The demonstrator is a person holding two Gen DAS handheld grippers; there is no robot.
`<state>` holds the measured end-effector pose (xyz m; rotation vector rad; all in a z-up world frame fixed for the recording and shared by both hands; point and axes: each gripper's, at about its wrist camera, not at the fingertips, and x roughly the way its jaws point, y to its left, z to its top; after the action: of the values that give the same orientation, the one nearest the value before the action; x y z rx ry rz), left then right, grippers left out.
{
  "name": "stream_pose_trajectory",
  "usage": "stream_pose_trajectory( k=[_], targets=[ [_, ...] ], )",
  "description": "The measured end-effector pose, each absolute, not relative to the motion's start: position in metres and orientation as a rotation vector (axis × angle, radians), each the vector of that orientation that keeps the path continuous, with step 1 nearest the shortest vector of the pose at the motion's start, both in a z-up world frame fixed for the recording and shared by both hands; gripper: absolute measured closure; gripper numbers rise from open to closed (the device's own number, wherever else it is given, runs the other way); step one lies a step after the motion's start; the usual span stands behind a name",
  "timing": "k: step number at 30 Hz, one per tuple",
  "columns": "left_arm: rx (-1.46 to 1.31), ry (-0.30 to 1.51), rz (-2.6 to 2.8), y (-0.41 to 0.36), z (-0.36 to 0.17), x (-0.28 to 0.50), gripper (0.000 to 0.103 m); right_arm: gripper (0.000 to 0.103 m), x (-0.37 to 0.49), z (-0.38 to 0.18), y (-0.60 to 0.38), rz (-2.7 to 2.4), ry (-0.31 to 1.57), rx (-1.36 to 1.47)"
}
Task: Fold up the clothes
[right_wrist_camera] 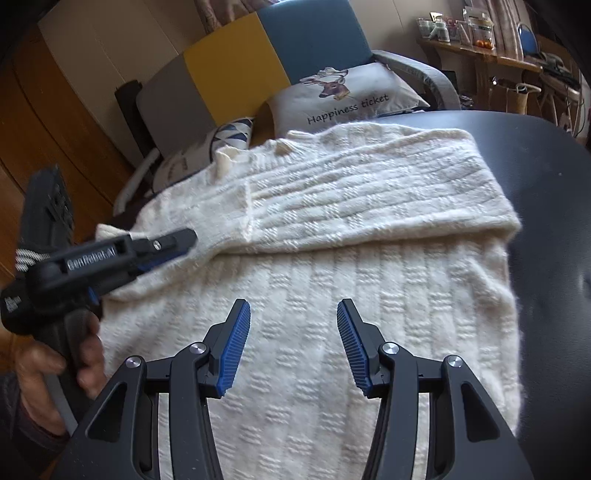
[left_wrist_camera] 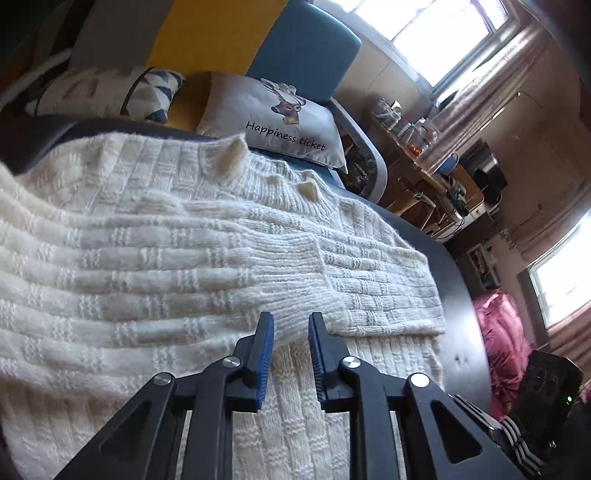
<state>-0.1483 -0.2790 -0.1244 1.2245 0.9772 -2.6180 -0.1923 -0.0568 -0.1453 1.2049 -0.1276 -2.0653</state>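
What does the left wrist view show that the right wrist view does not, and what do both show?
Only the left wrist view: two bright windows and a pink heap beside the table. Only the right wrist view: the left gripper from outside, held by a hand, and the right gripper standing open. Both: the cream sweater on the dark table, and the deer pillow.

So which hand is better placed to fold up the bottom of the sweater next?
Probably the right. Its tongs hang open over the sweater's unfolded lower body, empty. The left tongs sit at the folded sleeve near the sweater's left edge, slightly open with nothing gripped.
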Motion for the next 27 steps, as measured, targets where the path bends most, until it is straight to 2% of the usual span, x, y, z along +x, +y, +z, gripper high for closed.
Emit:
stream_pose_trajectory(
  k=[7,11,18,20,21,22,23,24,27],
  targets=[
    [1.069,1.061,-2.66,-0.327,-0.091,-0.07,0.083,0.05,-0.223,-0.149,-0.068,-1.816,-0.594,1.177],
    [1.065,1.135,-2.597,-0.363,-0.102,-0.026,0.082,0.05,-0.237,-0.179,-0.082,-1.724,-0.764,1.275],
    [1.061,1.204,-2.471,-0.4,-0.133,0.017,0.083,0.051,-0.238,-0.19,-0.105,-1.735,-0.797,1.293],
    [1.054,1.217,-2.46,-0.404,-0.136,0.02,0.083,0.06,-0.239,-0.189,-0.111,-1.753,-0.779,1.294],
    [1.051,1.218,-2.458,-0.405,-0.137,0.021,0.083,0.061,-0.239,-0.187,-0.116,-1.77,-0.747,1.301],
    [1.048,1.219,-2.458,-0.406,-0.137,0.022,0.083,0.071,-0.239,-0.186,-0.12,-1.786,-0.715,1.308],
    [1.051,1.219,-2.462,-0.405,-0.138,0.022,0.082,0.089,-0.239,-0.183,-0.125,-1.813,-0.666,1.319],
    [1.054,1.22,-2.466,-0.405,-0.138,0.021,0.082,0.093,-0.238,-0.181,-0.13,-1.836,-0.627,1.327],
    [1.044,1.243,-2.473,-0.404,-0.138,0.023,0.082,0.094,-0.237,-0.178,-0.14,-1.887,-0.534,1.343]
  ],
)
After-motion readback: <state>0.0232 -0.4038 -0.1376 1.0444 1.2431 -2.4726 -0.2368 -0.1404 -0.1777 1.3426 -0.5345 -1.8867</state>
